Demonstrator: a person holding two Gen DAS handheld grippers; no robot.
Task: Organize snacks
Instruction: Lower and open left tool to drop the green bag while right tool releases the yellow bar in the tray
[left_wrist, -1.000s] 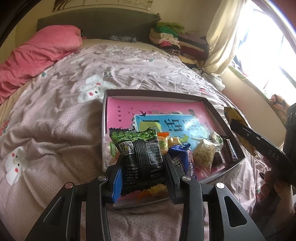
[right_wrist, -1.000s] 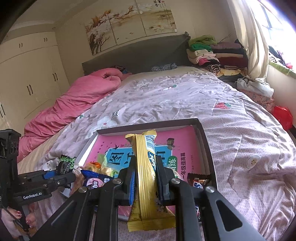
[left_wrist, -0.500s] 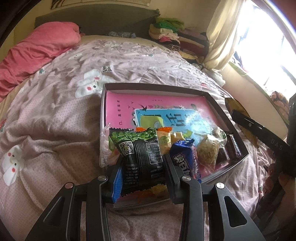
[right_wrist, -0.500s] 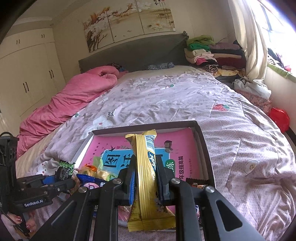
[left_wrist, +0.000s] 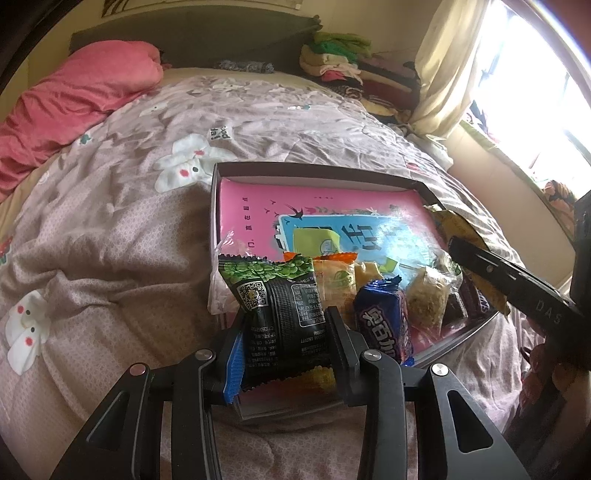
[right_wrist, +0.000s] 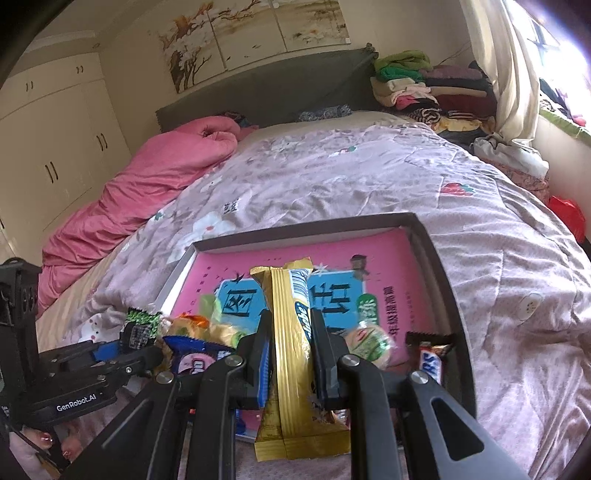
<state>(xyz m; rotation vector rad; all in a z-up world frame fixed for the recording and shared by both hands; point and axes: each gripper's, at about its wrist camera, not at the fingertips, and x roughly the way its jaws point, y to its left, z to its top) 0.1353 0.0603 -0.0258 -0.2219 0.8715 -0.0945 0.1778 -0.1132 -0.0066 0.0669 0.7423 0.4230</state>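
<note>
My left gripper (left_wrist: 286, 330) is shut on a black and green snack packet (left_wrist: 280, 314), held upright over the near edge of a dark shallow box (left_wrist: 317, 170). My right gripper (right_wrist: 290, 345) is shut on a long gold snack bar (right_wrist: 291, 354), upright over the same box (right_wrist: 430, 258). The box holds a pink book (left_wrist: 332, 206) and several snacks at its near end: a blue packet (left_wrist: 384, 321), an orange-topped packet (left_wrist: 334, 275), a clear bag of crumbly snack (left_wrist: 428, 299) and a chocolate bar (right_wrist: 430, 360). The left gripper shows in the right view (right_wrist: 122, 349), the right in the left view (left_wrist: 476, 254).
The box lies on a bed with a pinkish patterned quilt (left_wrist: 122, 221). A pink duvet (right_wrist: 155, 173) is heaped at the far left. Folded clothes (right_wrist: 424, 88) are stacked by the headboard, next to a curtain (left_wrist: 447, 62) and window.
Both grippers have moved slightly forward and lower toward the box, each still holding its snack. The snacks in the box have not moved.
</note>
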